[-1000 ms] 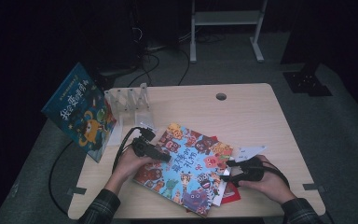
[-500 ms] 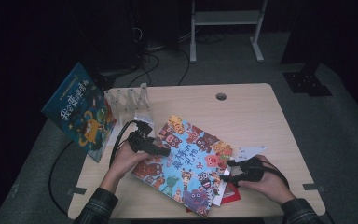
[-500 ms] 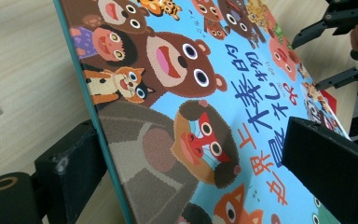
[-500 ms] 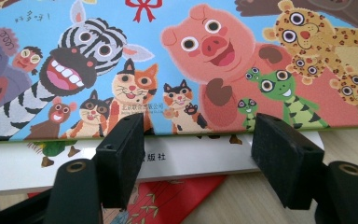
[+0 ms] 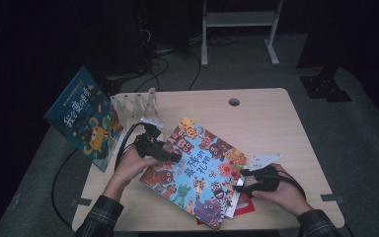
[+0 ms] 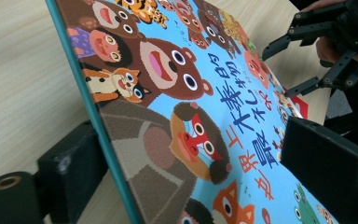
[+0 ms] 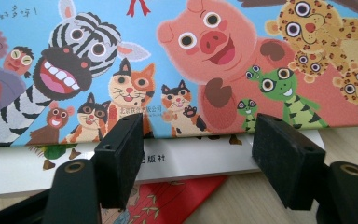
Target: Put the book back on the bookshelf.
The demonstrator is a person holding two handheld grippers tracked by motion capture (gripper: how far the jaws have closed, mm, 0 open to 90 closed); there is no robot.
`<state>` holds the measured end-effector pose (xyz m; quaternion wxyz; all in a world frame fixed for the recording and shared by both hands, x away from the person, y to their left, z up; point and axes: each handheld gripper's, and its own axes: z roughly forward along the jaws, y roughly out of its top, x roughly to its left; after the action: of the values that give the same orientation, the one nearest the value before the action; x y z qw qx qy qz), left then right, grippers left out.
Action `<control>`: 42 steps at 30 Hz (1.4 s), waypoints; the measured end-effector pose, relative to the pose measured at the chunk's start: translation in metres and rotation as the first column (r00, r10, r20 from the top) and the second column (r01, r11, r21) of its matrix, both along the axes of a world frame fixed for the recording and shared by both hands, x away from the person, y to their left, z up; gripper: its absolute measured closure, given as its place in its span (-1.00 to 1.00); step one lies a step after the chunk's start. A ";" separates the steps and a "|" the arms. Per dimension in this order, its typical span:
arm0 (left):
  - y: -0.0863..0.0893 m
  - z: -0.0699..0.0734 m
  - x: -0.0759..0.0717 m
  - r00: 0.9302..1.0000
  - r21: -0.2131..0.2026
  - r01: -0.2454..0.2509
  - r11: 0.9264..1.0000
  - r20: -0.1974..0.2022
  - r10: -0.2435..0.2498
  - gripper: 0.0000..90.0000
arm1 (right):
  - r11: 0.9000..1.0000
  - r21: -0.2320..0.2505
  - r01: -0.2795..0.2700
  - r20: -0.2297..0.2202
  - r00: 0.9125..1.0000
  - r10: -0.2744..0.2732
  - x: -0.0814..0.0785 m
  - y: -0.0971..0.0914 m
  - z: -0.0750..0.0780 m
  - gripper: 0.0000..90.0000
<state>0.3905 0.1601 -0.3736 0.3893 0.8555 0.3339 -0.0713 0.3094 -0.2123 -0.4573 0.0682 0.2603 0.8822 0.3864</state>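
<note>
A picture book [image 5: 197, 173] with cartoon animals on a blue cover lies slanted on the table. My left gripper [image 5: 170, 155] is at its left edge. In the left gripper view the book [image 6: 182, 93] runs aslant between my wide-apart jaws, with one jaw under its teal edge and the other over the cover, so the left gripper [image 6: 193, 140] is open. My right gripper [image 5: 249, 180] is open at the book's right edge. Its pads [image 7: 121, 154] flank the cover's lower border [image 7: 191, 70], above a white book [image 7: 186, 161] and a red book [image 7: 168, 198].
A white folding rack [image 5: 135, 106] stands at the table's back left, with a blue book [image 5: 81, 116] leaning beside it. A cable hole [image 5: 234, 102] sits near the far edge. A metal stand [image 5: 237, 19] is on the floor behind.
My left hand has risen and lifted the book's left edge off the table, so the cover tilts more. The right hand has stayed put.
</note>
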 end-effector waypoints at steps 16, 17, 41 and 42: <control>-0.014 0.024 0.002 0.998 0.033 0.056 0.998 -0.025 -0.055 -0.67 | 1.000 0.003 -0.006 0.006 1.000 0.006 0.000 -0.001 0.000 -0.28; -0.014 0.025 0.003 0.998 0.030 0.057 0.998 -0.031 -0.056 -0.64 | 1.000 0.003 -0.006 0.006 1.000 0.006 0.000 -0.001 -0.001 -0.28; -0.027 0.055 0.016 0.994 0.098 0.074 0.992 -0.086 -0.066 -0.03 | 1.000 -0.017 -0.016 0.024 1.000 0.016 -0.001 0.002 0.000 -0.28; -0.026 0.056 0.015 0.994 0.098 0.073 0.993 -0.089 -0.064 0.01 | 1.000 -0.015 -0.015 0.024 1.000 0.016 -0.001 0.002 0.000 -0.28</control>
<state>0.4059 0.1338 -0.3174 0.3279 0.8812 0.3241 -0.1043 0.3088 -0.2100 -0.4571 0.0779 0.2482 0.8861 0.3836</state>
